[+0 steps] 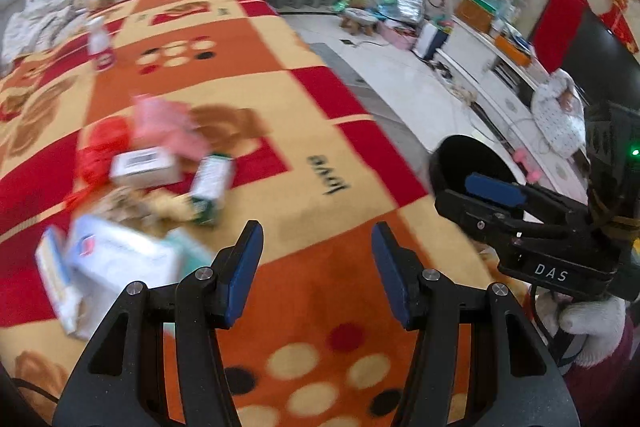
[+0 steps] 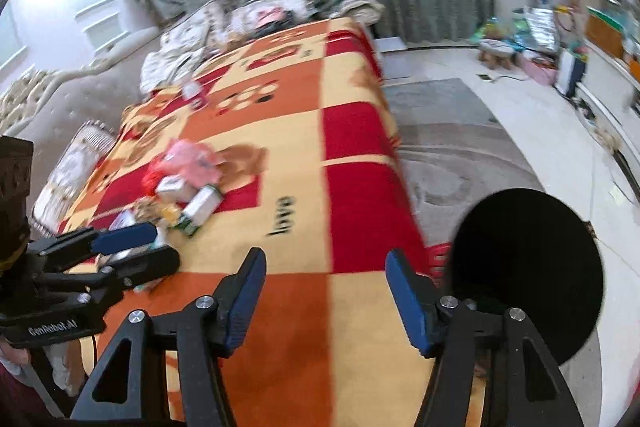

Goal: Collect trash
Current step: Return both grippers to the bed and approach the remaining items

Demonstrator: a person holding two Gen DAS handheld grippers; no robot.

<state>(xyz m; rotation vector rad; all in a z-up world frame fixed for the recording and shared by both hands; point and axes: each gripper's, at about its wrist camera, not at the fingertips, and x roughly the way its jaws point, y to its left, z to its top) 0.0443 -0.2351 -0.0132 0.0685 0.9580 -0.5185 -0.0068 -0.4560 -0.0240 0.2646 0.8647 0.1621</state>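
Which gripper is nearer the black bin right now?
Right. The right gripper hangs open at the blanket's edge with the black bin right beside its finger. The left gripper, also open, is further over the blanket, toward the trash pile.

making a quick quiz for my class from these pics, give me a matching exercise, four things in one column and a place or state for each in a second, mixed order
Things
1. green and white carton
2. round black bin
3. white bottle with red label
4. left gripper

Places or states
A. on the floor beside the blanket's edge
B. open, nothing between its fingers
C. lying flat in the litter pile
D. standing upright, far along the blanket

Pairs: 1-C, 2-A, 3-D, 4-B
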